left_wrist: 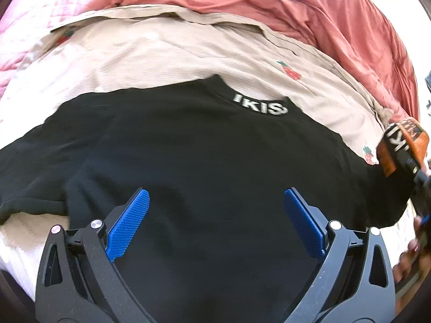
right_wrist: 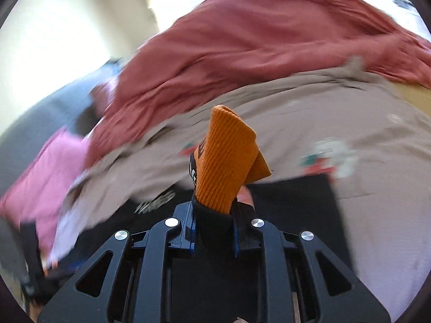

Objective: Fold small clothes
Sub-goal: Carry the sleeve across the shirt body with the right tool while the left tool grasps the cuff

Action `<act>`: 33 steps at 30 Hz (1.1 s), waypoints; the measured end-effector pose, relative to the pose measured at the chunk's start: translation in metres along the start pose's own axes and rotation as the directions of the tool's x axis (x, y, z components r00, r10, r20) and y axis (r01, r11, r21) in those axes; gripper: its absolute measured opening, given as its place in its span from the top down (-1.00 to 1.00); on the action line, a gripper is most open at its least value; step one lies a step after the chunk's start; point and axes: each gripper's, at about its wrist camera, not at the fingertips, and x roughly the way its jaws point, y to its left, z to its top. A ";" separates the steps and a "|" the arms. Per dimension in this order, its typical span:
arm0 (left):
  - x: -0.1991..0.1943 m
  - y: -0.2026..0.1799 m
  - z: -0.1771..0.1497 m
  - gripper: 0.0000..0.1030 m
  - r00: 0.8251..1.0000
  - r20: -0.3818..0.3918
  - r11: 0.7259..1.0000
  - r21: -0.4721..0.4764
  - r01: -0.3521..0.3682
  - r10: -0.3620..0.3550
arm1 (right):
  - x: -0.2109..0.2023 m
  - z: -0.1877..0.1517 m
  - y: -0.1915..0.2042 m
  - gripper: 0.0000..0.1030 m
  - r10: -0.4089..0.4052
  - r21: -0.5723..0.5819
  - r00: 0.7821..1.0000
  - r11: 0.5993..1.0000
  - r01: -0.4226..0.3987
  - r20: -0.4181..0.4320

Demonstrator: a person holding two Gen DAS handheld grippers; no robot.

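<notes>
A black top [left_wrist: 202,148] with white lettering at its collar lies spread flat on the bed. My left gripper [left_wrist: 215,191] hovers over its lower middle, open, with nothing between the blue pads [left_wrist: 129,223]. One sleeve ends in an orange ribbed cuff [left_wrist: 404,145]. My right gripper [right_wrist: 214,210] is shut on that sleeve just below the cuff [right_wrist: 226,156], which sticks up past the fingertips, lifted off the bed. In the left wrist view the right gripper [left_wrist: 420,188] shows at the right edge. The black body [right_wrist: 291,196] lies under it.
The top rests on a beige sheet [left_wrist: 161,53] printed with small strawberries. A coral blanket [left_wrist: 296,5] is bunched behind it and a pink quilt [left_wrist: 24,48] lies to the left. A person's hand [left_wrist: 409,253] holds the right gripper.
</notes>
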 end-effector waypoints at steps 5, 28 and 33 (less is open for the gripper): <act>-0.004 0.024 0.000 -0.82 1.000 -0.003 0.998 -0.061 0.014 -0.015 | 0.035 -0.030 0.050 0.66 0.027 -0.148 0.993 0.988 -0.044 -0.114; 0.017 -0.003 -0.019 -0.81 0.962 -0.101 0.962 -0.132 0.240 -0.253 | 0.030 -0.009 0.005 -0.38 0.139 -0.014 0.967 0.989 -0.145 -0.212; 0.037 -0.031 -0.025 -0.50 0.945 -0.172 0.958 -0.124 0.259 -0.278 | 0.032 -0.005 -0.018 -0.38 0.097 0.056 0.974 0.995 -0.087 -0.205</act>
